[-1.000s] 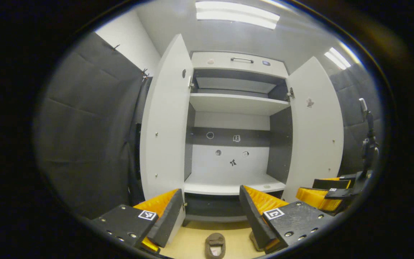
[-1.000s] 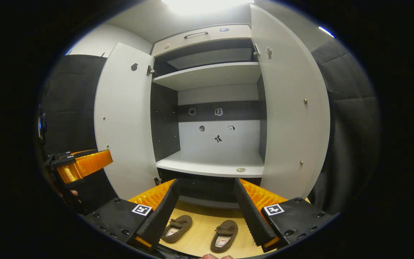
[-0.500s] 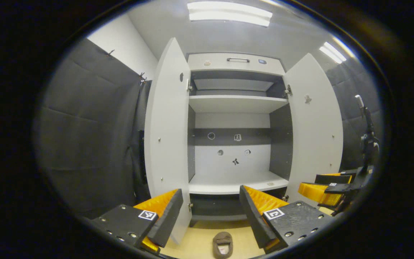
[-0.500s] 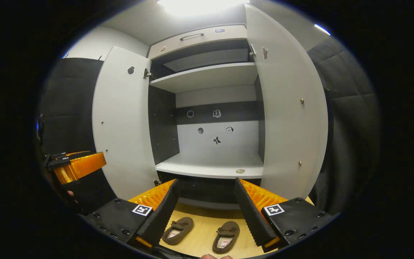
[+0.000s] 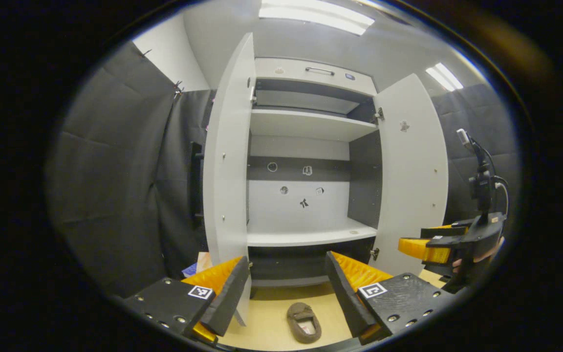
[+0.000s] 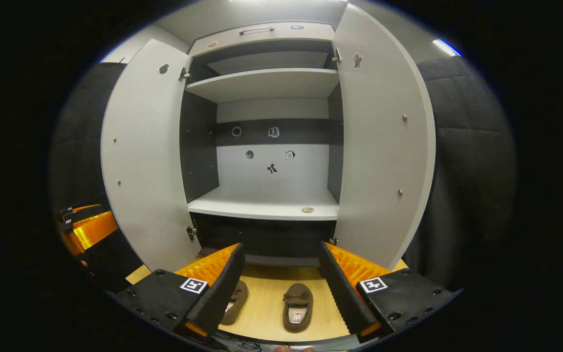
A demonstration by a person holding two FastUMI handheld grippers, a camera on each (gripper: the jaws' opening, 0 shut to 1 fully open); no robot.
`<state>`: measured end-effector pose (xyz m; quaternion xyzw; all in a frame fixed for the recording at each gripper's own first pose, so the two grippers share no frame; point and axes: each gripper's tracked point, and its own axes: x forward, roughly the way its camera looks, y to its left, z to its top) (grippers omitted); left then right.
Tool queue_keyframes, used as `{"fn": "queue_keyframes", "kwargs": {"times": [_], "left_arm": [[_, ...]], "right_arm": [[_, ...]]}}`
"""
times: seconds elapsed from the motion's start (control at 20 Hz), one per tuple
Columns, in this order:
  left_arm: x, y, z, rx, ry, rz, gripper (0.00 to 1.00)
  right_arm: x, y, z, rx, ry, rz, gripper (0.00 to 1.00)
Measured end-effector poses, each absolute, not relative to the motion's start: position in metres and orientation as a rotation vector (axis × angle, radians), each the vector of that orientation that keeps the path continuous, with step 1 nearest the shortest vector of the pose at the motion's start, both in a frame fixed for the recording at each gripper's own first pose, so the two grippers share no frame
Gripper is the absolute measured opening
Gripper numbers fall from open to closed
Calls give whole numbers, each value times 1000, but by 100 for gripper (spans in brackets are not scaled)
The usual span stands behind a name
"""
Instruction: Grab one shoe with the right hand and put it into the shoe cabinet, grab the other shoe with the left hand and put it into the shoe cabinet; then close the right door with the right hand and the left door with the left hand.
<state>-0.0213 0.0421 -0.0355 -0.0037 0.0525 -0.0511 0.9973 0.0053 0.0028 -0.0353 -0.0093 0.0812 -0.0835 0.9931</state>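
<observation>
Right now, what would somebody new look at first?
Probably the tall white shoe cabinet in the middle, both doors swung wide open and its shelves bare. Next, the two brown fuzzy slippers lying side by side on the pale wooden floor in front of it, between the open right gripper's fingers.

Left gripper (image 5: 286, 293) and right gripper (image 6: 279, 288) — jaws apart, empty.

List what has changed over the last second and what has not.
The right gripper has come forward and dipped toward the two shoes: the right shoe now lies between its fingers and the left shoe is partly behind one. The left gripper swung slightly. Nothing was grasped. Both grippers stay open, shoes on the floor, cabinet doors open.
</observation>
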Motion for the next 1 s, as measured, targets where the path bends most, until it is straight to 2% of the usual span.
{"fn": "queue_keyframes", "kwargs": {"times": [0.05,0.1,0.4,0.45,0.5,0.55,0.65,0.75,0.8,1.0], "left_arm": [[-23,45,-39,-14,108,-115,98],[-24,46,-44,-23,113,-129,99],[-29,45,-77,-39,146,-241,99],[-35,46,-85,-50,160,-252,84],[-40,47,-91,-65,174,-261,99],[-40,47,-93,-75,183,-265,99],[-37,46,-96,-77,190,-265,92],[-33,46,-96,-67,197,-261,91],[-30,44,-95,-68,199,-261,92],[-20,34,-98,-47,215,-257,92]], "right_arm": [[9,7,-40,-14,184,-161,97],[15,11,-48,-7,218,-152,94],[44,21,-91,-2,315,-144,97],[47,22,-102,-1,344,-141,97],[50,25,-113,18,375,-127,98],[51,27,-125,50,405,-118,97],[52,26,-155,143,482,-120,97],[53,19,-191,198,554,-134,98],[53,16,-205,210,586,-134,94],[58,3,-268,267,727,-134,98]]}}
